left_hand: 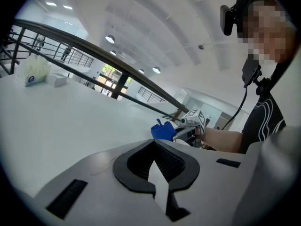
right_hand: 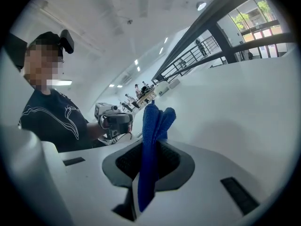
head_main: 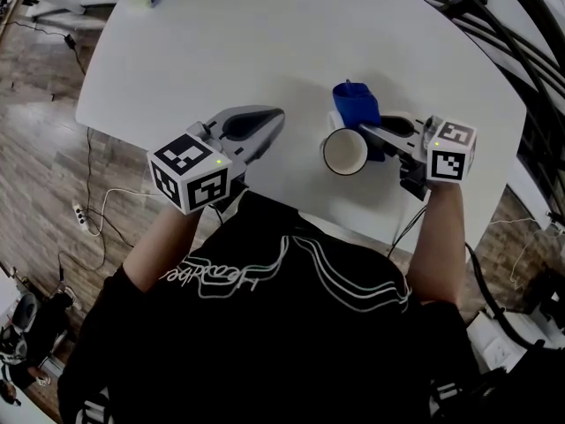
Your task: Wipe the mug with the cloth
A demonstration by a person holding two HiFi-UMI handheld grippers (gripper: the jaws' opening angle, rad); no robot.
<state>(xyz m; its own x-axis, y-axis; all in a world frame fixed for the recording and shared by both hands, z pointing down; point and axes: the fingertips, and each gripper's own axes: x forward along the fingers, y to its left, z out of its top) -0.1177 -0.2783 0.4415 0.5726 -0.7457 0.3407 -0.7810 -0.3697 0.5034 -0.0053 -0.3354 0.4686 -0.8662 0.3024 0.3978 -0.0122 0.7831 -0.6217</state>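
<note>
The cloth (head_main: 356, 104) is gripped in the right tool (head_main: 374, 132), just beside the mug (head_main: 344, 151) at its far rim; the left tool (head_main: 272, 122), closed on nothing, is seen farther off

The head view was lit evenly and brightly from above, and the white table (head_main: 265, 42) was rendered pale, nearly washed out, at the upper centre of the frame. Only soft, diffuse shadows were cast on it around the mug (head_main: 344, 151). In both gripper views a circular fisheye image was framed by black corners, and straight lines such as the railing (left_hand: 94, 53) were bent into arcs. Small glaring spots were made by ceiling lamps (left_hand: 109, 39) at the upper left of the left gripper view. The windows (right_hand: 256, 15) at the upper right of the right gripper view were overexposed. The blue cloth (right_hand: 150, 140) was rendered saturated and fairly sharp, while the far background was left soft.
</note>
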